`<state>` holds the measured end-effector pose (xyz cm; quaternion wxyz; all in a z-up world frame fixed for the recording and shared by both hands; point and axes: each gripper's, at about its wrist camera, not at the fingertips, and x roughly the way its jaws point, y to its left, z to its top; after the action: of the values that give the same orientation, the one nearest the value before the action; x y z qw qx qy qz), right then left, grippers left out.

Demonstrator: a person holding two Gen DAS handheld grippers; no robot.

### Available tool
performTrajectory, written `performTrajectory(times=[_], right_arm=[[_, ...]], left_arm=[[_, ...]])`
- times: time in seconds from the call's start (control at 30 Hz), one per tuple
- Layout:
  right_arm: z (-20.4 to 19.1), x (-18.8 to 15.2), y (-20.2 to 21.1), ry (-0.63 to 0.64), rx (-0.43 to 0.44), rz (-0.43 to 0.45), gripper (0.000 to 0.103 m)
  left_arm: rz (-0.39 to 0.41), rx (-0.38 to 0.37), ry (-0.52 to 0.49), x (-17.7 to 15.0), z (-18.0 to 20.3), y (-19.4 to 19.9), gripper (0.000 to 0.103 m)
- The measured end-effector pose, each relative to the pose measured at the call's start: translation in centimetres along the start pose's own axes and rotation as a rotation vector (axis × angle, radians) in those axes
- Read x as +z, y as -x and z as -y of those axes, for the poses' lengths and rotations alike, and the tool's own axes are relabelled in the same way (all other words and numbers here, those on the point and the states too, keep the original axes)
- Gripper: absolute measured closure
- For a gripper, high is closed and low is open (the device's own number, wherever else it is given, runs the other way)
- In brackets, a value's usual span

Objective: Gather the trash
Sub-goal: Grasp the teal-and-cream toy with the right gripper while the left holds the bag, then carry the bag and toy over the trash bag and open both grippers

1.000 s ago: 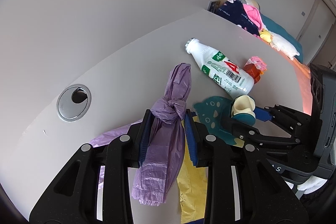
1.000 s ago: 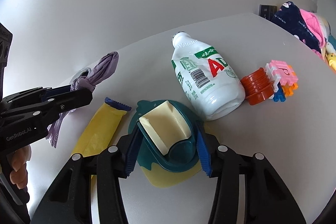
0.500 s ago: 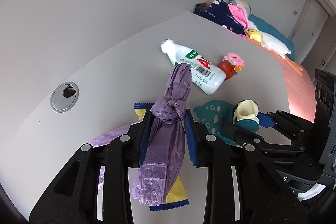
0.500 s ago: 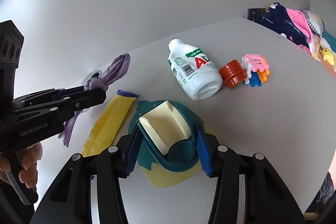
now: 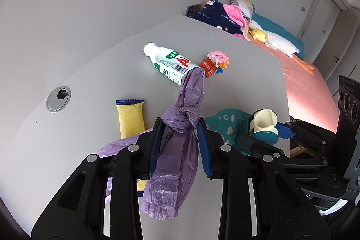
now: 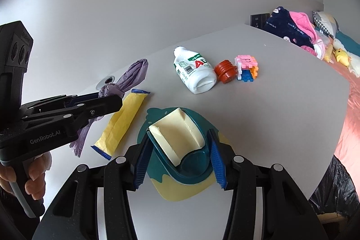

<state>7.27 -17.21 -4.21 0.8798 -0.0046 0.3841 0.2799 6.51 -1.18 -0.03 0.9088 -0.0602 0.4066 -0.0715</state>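
You're clamping L gripper (image 5: 179, 143) on the knotted purple bag (image 5: 177, 141), R gripper (image 6: 178, 159) on the teal/cream dustpan (image 6: 180, 145), w/ yellow wrapper (image 6: 122, 122) & bottle (image 6: 194, 72) lying on the table (image 6: 281, 109).

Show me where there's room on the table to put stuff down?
Bare table lies right of the toy blocks, and between the white bottle and the teal dustpan. Another patch sits behind the bottle by the wall. It is crowded around the yellow wrapper, purple bag and dustpan.

Purple bag (image 5: 177, 150), yellow blue-edged wrapper (image 5: 130, 119)
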Motion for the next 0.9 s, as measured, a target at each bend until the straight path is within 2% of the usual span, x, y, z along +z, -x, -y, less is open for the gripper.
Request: performTrajectory(times=[0.53, 0.9], right_arm=[[2.5, -4.4, 5.1, -0.064, -0.058, 0.032, 0.053], [6.0, -6.8, 8.3, -0.136, -0.113, 0.067, 0.053]], left_arm=[[-0.008, -0.063, -0.086, -1.8, 5.8, 0.4, 0.072], [-0.014, -0.112, -0.155, -2.3, 10.7, 0.0, 0.072]])
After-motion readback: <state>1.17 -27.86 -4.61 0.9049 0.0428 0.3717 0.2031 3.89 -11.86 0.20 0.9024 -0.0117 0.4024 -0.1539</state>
